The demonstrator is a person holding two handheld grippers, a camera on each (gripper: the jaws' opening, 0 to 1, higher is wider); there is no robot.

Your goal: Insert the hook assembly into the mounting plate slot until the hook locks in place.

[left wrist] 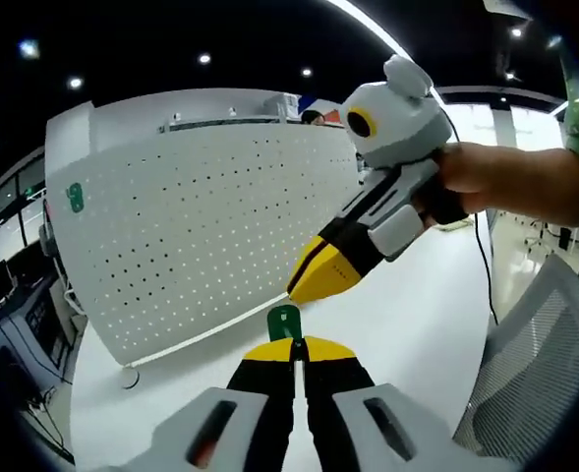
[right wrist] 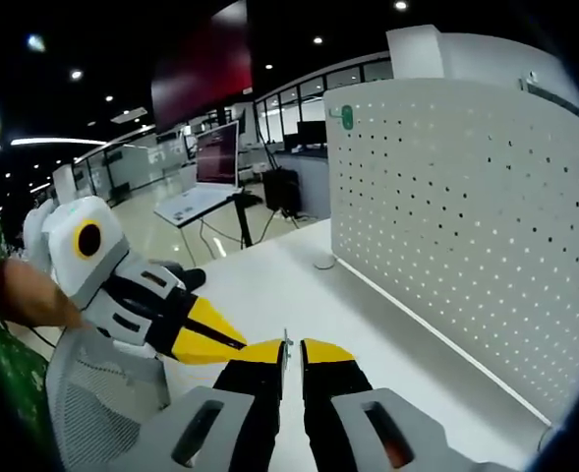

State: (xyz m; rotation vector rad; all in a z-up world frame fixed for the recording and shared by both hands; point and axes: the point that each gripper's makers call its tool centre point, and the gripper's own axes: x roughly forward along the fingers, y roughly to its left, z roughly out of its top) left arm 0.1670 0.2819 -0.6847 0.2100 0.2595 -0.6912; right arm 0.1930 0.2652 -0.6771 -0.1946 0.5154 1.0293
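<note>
Green hook pinched in your left gripper.
Your right gripper has its jaws together, near the white pegboard on the worktop.

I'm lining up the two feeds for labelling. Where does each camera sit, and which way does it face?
Left gripper view: rides on the left gripper, facing the white pegboard over the white table; its fingers pinch a green hook; the right gripper and a hand enter from the right.
Right gripper view: rides on the right gripper, facing along the table with the pegboard at right; the left gripper enters from the left.
Shared: pegboard, table, both grippers.
</note>
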